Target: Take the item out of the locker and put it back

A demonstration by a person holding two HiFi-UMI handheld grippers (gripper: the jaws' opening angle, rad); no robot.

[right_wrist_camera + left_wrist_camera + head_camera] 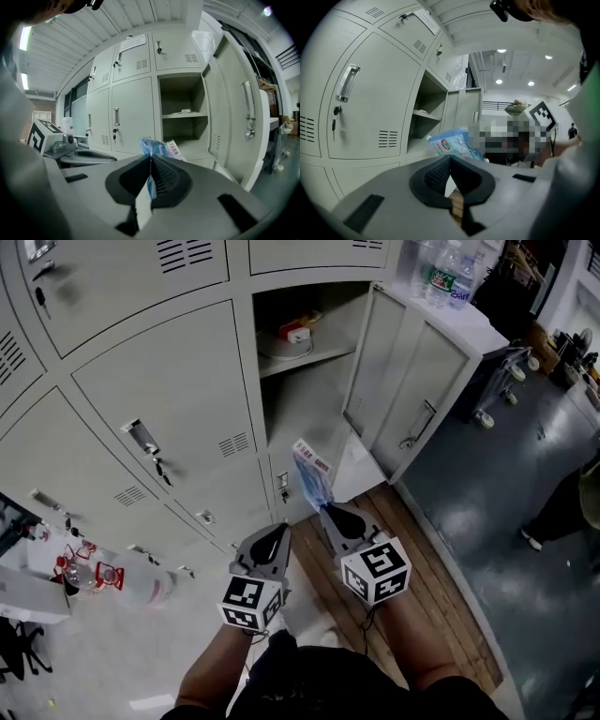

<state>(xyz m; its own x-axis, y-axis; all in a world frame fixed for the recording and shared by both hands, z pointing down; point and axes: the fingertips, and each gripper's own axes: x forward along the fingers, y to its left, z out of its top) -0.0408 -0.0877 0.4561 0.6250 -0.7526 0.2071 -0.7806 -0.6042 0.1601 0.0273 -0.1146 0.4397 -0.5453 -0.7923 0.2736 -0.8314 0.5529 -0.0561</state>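
The blue packet (311,474) stuck up from the tips of the right gripper (328,510), whose jaws pinched its lower edge. It was held in the air in front of the open locker (300,409), outside the compartment. The left gripper (278,532) hung just beside, its jaws pressed together on nothing. The locker door (403,381) stood swung wide.

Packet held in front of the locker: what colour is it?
The packet is mostly blue with red-and-white print; head view.
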